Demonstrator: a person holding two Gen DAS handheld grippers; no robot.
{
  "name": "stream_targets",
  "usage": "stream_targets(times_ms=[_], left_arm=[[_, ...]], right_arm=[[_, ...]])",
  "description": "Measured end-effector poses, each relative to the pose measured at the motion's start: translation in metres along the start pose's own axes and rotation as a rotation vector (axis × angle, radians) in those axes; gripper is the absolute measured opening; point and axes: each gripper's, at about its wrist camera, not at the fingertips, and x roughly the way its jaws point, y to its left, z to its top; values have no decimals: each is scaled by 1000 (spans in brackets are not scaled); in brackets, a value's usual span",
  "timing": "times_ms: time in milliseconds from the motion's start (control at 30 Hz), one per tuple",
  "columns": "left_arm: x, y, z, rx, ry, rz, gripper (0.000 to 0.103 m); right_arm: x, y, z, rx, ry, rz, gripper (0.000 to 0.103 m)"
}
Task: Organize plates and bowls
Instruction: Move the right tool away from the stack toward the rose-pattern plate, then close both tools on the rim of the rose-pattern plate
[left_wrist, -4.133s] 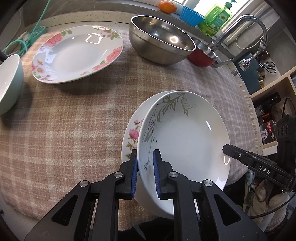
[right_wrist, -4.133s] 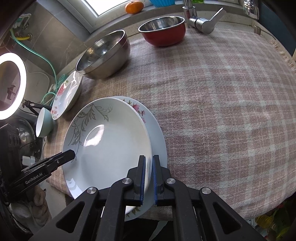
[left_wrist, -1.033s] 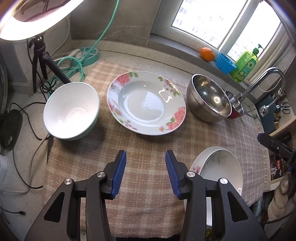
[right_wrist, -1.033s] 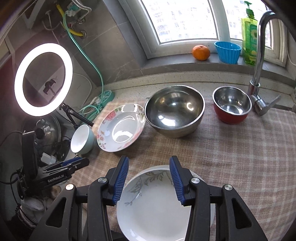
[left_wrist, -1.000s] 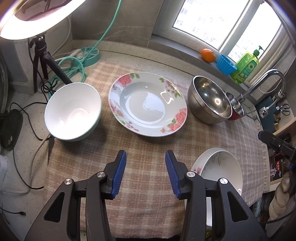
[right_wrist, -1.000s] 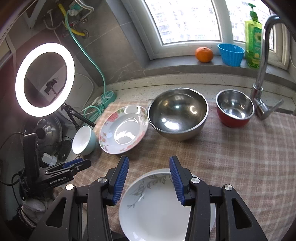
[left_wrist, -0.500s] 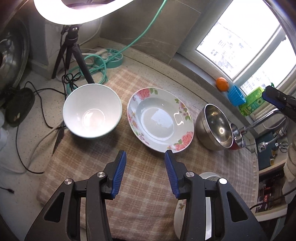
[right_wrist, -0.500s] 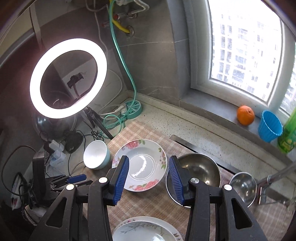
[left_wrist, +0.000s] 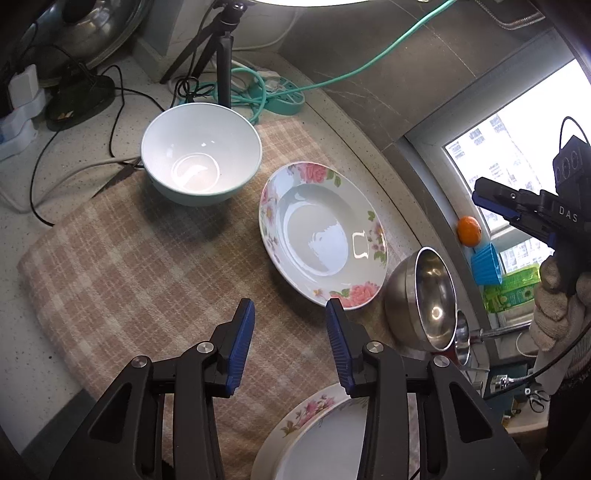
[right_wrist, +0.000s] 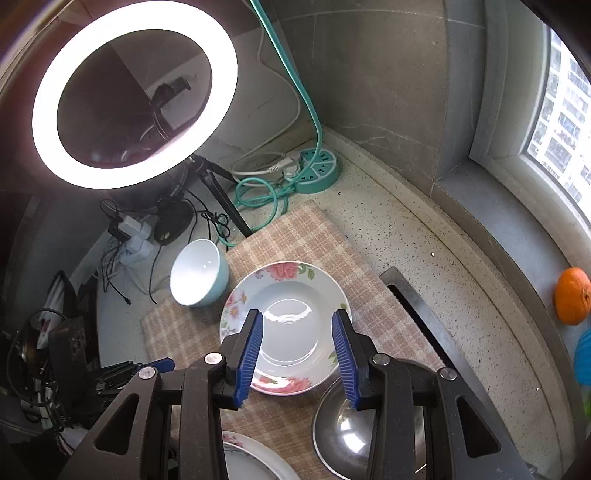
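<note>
A rose-patterned plate (left_wrist: 323, 236) lies on the checked cloth (left_wrist: 147, 266), also in the right wrist view (right_wrist: 288, 325). A white bowl with a teal outside (left_wrist: 201, 153) stands to its left, also in the right wrist view (right_wrist: 199, 271). Two stacked plates (left_wrist: 314, 435) lie at the near edge, also in the right wrist view (right_wrist: 251, 461). My left gripper (left_wrist: 290, 321) is open and empty, high above the cloth. My right gripper (right_wrist: 297, 332) is open and empty, high above the rose plate; it also shows at the right of the left wrist view (left_wrist: 524, 210).
A large steel bowl (left_wrist: 424, 299) stands right of the rose plate, with a smaller red bowl (left_wrist: 461, 341) behind it. A ring light (right_wrist: 133, 92) on a tripod, cables and a teal power strip (right_wrist: 314, 170) crowd the back left. An orange (right_wrist: 572, 295) sits on the sill.
Both grippers let go of the stacked plates, opened, and rose high above the counter, tilting toward the back left. The stacked plates stayed at the near edge.
</note>
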Motion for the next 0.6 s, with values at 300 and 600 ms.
stream_targets(times_ms=[300,600], left_arm=[[28,9,10,-76,24,5,28],[52,11,7,-121,56,0,27]], right_arm=[[95,-31,22,-27,197,-15,23],[139,-47,28,-33,272,10,19]])
